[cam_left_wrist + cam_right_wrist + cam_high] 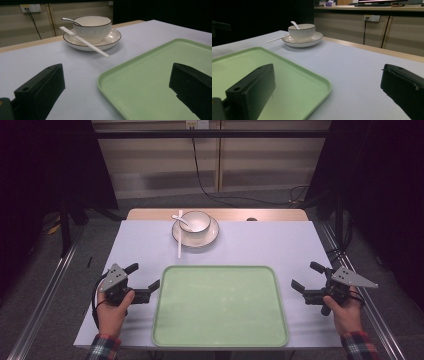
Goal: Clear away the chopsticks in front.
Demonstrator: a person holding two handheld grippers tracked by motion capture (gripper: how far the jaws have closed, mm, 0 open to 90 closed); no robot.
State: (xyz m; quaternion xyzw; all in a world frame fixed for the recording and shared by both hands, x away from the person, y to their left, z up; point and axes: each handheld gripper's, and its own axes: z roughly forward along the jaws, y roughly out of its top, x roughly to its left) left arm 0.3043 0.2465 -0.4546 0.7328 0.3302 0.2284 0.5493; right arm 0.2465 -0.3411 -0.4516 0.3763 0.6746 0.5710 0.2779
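A pale green tray (220,340) (150,80) (294,82) lies empty at the table's near middle. Behind it a white bowl (196,221) (92,27) (301,31) with a spoon (180,219) (71,21) (295,25) in it stands on a white plate (210,236) (113,37) (317,38). A white chopstick (179,240) (85,42) (277,38) rests across the plate's left rim. My left gripper (145,276) (117,82) sits left of the tray, open and empty. Right of the tray, my right gripper (306,275) (328,85) is open too, with nothing between its jaws.
The table (270,245) has a pale lilac cover, with a wooden strip (270,214) along its far edge. Cables (210,190) trail on the floor beyond. Metal rails (40,305) run along both sides of the table. A wall socket (30,8) sits behind.
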